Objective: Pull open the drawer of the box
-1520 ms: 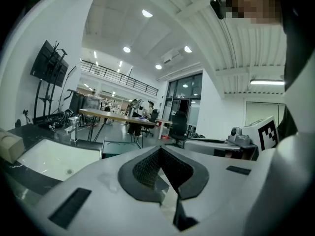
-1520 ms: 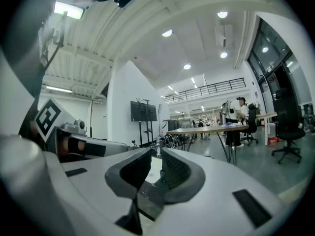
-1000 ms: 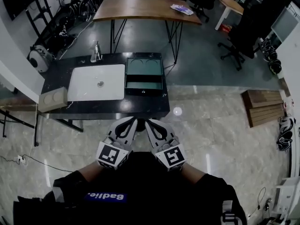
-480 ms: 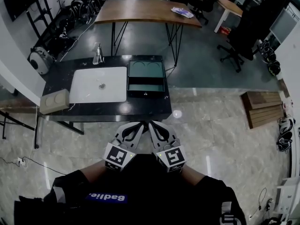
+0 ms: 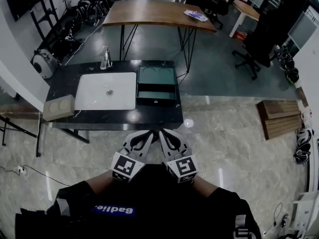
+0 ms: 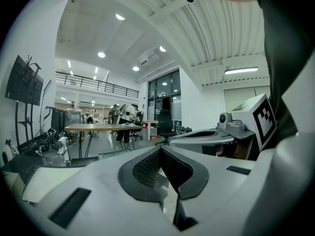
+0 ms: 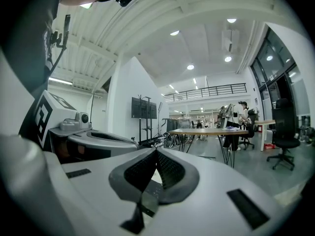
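Head view: left claw (image 5: 145,133) and right claw (image 5: 162,132) are closed and empty, side by side near the person's body (image 5: 149,203). The green box (image 5: 156,81) sits well ahead on the black tabletop (image 5: 124,116). Best to open one claw, meet the drawer front (image 5: 156,100) squarely, then pull straight back.

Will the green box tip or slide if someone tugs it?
Probably not tip: the green box looks low and wide, sitting flat. It might slide, since the black tabletop looks glossy. Its straight edges suggest it's stiff.
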Available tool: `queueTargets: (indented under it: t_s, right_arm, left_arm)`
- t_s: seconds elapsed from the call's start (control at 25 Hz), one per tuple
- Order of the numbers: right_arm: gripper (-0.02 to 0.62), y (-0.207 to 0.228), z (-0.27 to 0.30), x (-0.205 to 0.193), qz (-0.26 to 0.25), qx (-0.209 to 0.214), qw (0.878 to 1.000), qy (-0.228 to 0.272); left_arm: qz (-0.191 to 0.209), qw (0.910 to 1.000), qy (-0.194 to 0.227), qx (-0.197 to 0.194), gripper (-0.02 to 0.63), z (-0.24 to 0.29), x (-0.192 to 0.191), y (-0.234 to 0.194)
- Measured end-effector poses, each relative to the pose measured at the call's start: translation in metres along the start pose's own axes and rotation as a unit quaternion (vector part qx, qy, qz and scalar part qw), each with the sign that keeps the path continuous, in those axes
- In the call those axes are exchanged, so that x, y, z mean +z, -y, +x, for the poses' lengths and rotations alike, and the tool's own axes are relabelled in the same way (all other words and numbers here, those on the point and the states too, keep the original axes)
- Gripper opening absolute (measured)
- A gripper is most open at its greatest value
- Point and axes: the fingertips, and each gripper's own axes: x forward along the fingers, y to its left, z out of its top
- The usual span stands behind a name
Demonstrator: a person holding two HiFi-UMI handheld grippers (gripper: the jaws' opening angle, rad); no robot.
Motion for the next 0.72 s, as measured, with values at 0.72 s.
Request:
queueTargets:
  t_s: [0.72]
  right_arm:
    - [0.0,0.0054,0.0019,-0.0058,0.014,0.002,1.0,-0.007]
  left_arm:
    - [-0.004,1.0,-0.007,-0.002,0.002,0.002,-0.0027,0.0024]
